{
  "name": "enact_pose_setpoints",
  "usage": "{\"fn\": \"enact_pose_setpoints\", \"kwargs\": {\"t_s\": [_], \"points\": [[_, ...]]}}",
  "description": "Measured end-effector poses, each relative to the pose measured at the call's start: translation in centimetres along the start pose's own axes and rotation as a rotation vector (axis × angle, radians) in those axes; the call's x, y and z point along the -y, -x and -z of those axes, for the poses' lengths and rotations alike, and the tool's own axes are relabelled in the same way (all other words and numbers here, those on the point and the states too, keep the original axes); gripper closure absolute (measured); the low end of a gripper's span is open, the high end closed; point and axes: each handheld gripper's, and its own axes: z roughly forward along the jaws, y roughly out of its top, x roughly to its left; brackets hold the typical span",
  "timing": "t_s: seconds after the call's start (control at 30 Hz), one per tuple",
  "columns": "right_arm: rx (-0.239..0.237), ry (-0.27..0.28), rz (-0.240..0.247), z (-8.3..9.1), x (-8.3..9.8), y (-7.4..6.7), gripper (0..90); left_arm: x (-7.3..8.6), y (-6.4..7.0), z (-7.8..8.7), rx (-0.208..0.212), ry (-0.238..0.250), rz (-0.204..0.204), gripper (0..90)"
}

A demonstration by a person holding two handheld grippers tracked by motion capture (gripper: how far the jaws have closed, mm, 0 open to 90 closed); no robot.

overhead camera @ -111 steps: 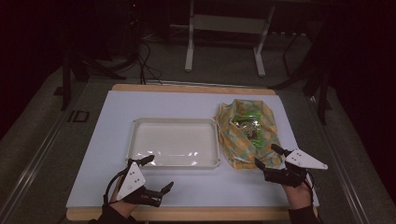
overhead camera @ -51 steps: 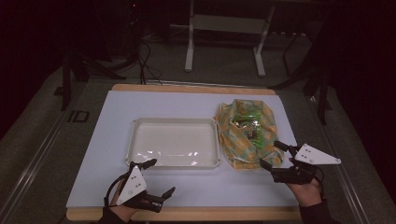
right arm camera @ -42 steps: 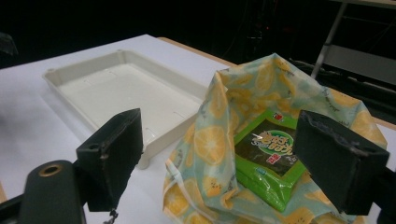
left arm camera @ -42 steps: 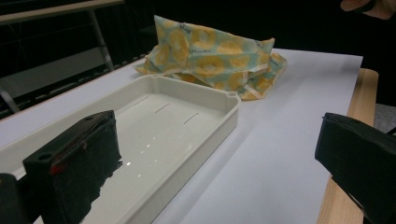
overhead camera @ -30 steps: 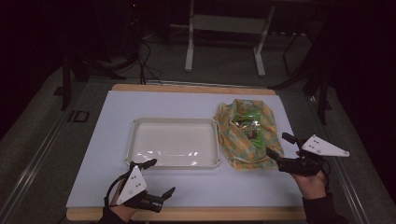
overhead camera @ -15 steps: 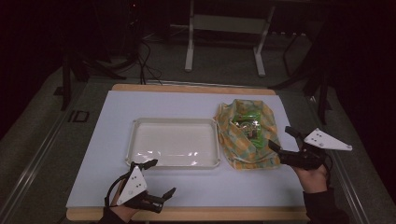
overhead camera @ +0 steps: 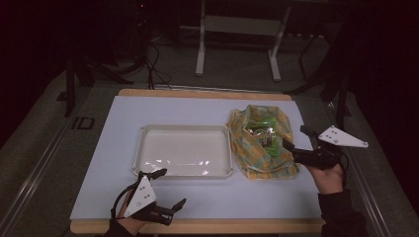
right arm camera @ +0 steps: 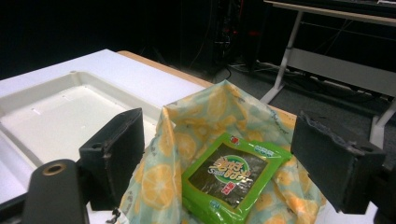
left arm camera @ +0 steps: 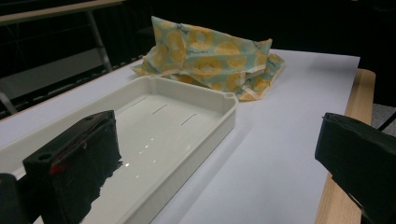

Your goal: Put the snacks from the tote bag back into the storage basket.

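A yellow lemon-print cloth bag [overhead camera: 259,148] lies open on the right of the table, with a green snack packet [overhead camera: 261,131] inside it. In the right gripper view the packet [right arm camera: 231,179] lies in the cloth [right arm camera: 205,112] just beyond the jaws. My right gripper [overhead camera: 296,137] hovers at the bag's right edge, open, pointing left over the cloth. A white tray [overhead camera: 148,143] sits at the table's middle. My left gripper [overhead camera: 169,187] rests open near the front edge, below the tray's left corner. The left gripper view looks past the wide-apart jaws to the tray [left arm camera: 205,91] and the bag [left arm camera: 210,56].
The pale table sheet [overhead camera: 163,106] has a wooden border along the front [overhead camera: 222,227]. Behind the table stand a white metal frame [overhead camera: 237,24] and cables on a dark floor. Bare sheet lies between tray and front edge.
My right gripper has moved from the bag's front corner out to the right and farther back, and now points left over the bag. The left gripper has stayed put.
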Motion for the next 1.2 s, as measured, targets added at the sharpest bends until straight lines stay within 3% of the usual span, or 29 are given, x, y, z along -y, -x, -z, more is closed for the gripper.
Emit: {"fn": "enact_pose_setpoints", "kwargs": {"t_s": [0.5,0.9,1.2], "points": [[0.013,-0.021,-0.018,-2.1,-0.5,1.2,17.3,0.0,0.0,0.0,0.001,-0.004,-0.003,0.4],[0.035,-0.089,-0.050,-4.5,0.2,2.8,17.3,0.0,0.1,-0.1,0.003,-0.006,-0.004,0.4],[0.024,-0.127,-0.105,-6.5,1.3,3.9,18.7,0.0,0.1,-0.2,0.004,-0.007,-0.004,0.4]]}}
